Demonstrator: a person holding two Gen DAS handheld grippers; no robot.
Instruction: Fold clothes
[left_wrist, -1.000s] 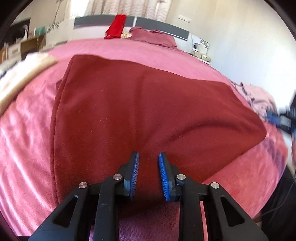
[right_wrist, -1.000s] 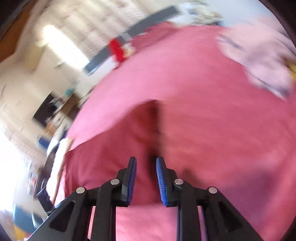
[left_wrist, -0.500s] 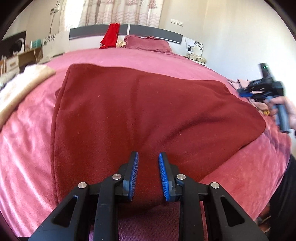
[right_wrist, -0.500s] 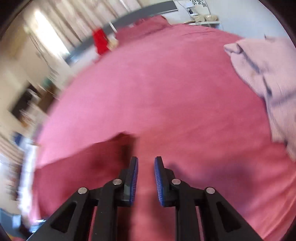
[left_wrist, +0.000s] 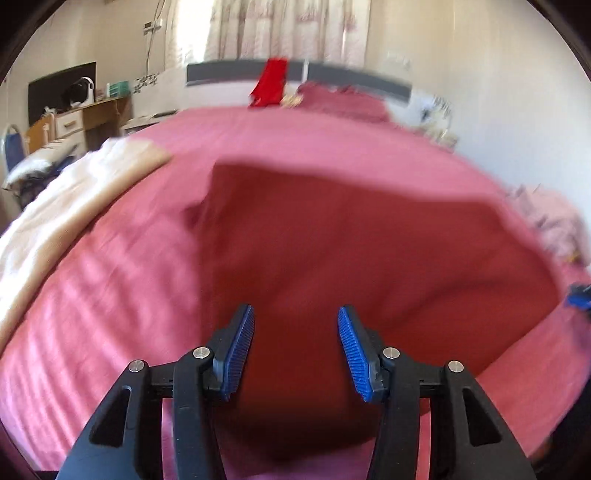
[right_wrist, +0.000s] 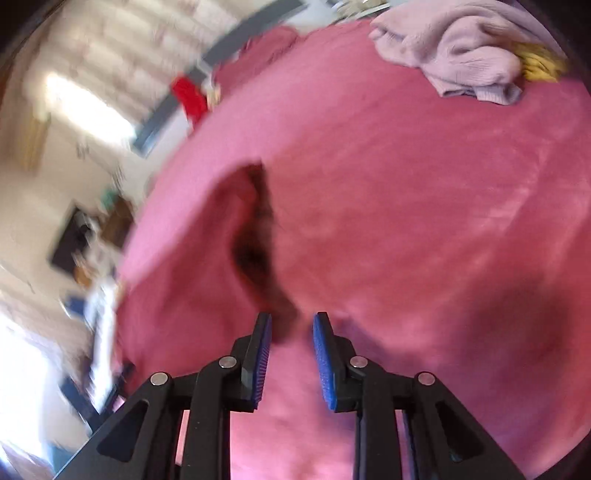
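Note:
A dark red garment (left_wrist: 351, 251) lies spread flat on the pink bed cover (left_wrist: 110, 295). My left gripper (left_wrist: 295, 310) hovers over its near edge. Its jaws are opening, and nothing is between the blue pads (left_wrist: 238, 350); the cloth only lies below them. My right gripper (right_wrist: 293, 317) points down at the garment's right corner (right_wrist: 255, 236), which ends just ahead of the fingertips. Its jaws are opening slightly and the pads do not press on the cloth. In the left wrist view the right gripper shows as a blue blur (left_wrist: 578, 295) at the right edge.
A pale pink sweater (right_wrist: 461, 59) with a yellow item (right_wrist: 539, 62) lies crumpled at the bed's far right. A cream blanket (left_wrist: 74, 206) lies along the left side. A bright red cloth (left_wrist: 271, 83) hangs on the headboard beside a pillow (left_wrist: 340, 99). A desk (left_wrist: 74, 122) stands to the left.
The left jaws have spread much wider and the left view has tilted up. The right gripper has swung down and rolled toward the dark red corner, with its jaws slightly wider.

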